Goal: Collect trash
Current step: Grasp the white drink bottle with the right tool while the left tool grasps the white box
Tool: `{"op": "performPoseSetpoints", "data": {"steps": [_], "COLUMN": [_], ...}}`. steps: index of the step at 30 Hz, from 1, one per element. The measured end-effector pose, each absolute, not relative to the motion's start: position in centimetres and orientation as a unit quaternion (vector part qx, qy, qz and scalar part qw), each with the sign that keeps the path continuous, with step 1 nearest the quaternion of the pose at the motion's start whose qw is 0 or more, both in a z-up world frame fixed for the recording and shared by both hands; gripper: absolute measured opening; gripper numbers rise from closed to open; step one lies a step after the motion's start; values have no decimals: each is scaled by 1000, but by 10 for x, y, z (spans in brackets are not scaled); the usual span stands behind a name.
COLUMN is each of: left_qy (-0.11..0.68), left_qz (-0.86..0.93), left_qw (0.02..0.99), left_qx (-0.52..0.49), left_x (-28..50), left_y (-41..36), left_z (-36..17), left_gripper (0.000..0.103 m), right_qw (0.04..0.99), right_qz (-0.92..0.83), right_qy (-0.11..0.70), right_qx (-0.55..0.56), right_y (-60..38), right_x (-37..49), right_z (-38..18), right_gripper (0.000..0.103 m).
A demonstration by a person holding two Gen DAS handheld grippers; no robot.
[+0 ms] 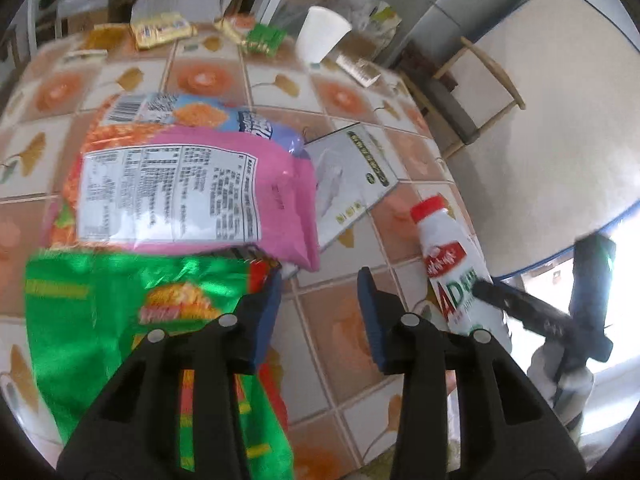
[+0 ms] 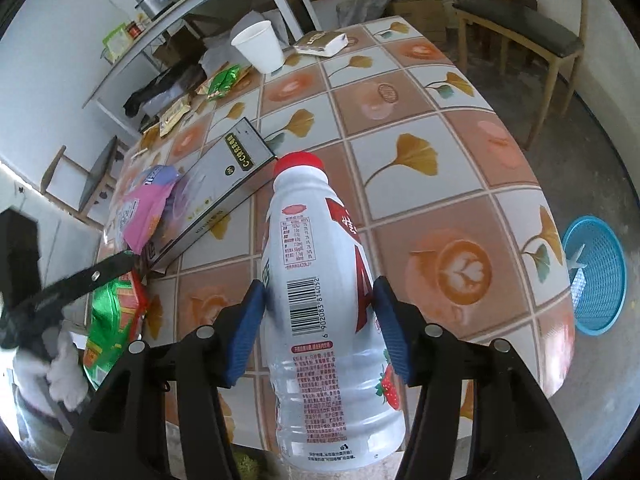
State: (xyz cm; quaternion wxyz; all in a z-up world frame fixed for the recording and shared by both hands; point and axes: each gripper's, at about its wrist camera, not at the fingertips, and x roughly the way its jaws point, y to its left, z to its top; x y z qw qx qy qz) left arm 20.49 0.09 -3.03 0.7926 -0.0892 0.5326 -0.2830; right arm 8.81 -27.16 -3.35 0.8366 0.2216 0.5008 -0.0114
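A white drink bottle (image 2: 316, 240) with a red cap lies on the tiled tablecloth, and my right gripper (image 2: 319, 284) is shut on its body, with a blue pad against each side. The bottle (image 1: 452, 264) also shows at the table's right edge in the left wrist view. My left gripper (image 1: 320, 276) hangs open over bare tile. Its left finger (image 1: 264, 316) overlaps the right edge of a green snack bag (image 1: 120, 312), and nothing sits between the pads. Just beyond the green bag, a pink bag (image 1: 192, 192) lies on top of an orange one.
A flat grey box (image 2: 224, 176) lies beside the pink bag (image 2: 144, 212). A white paper cup (image 2: 260, 46) and small wrappers (image 2: 224, 80) sit near the far edge. A blue basket (image 2: 596, 276) stands on the floor to the right, and a chair (image 2: 520, 32) beyond the table.
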Motion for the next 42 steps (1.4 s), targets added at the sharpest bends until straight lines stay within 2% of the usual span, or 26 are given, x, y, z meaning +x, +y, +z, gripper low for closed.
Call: {"op": "performPoseSetpoints", "data": {"steps": [11, 16, 17, 19, 21, 31, 42], "left_qy": [519, 494, 489, 490, 501, 579, 634], "left_qz": [-222, -217, -230, -248, -251, -240, -320], "left_qw": [823, 840, 840, 836, 828, 779, 701], "left_qx": [-64, -56, -48, -16, 19, -9, -69], "left_x": [266, 278, 277, 275, 277, 308, 255], "left_y": [1, -4, -10, -28, -46, -77, -105], "left_z": [-40, -27, -24, -21, -24, -51, -50], "left_gripper": [40, 56, 65, 73, 76, 76, 76], "right_qw": [839, 839, 840, 839, 839, 840, 839], "right_qz": [-6, -8, -10, -12, -14, -28, -37], "right_qy": [491, 486, 486, 484, 483, 475, 464], "right_qx": [234, 242, 242, 246, 250, 262, 282], "right_y": [-280, -285, -286, -290, -292, -302, -318], "right_x": [83, 80, 80, 80, 80, 69, 55], "right_z": [-35, -36, -36, -36, -37, -37, -39], "right_gripper": [54, 54, 54, 54, 54, 54, 54]}}
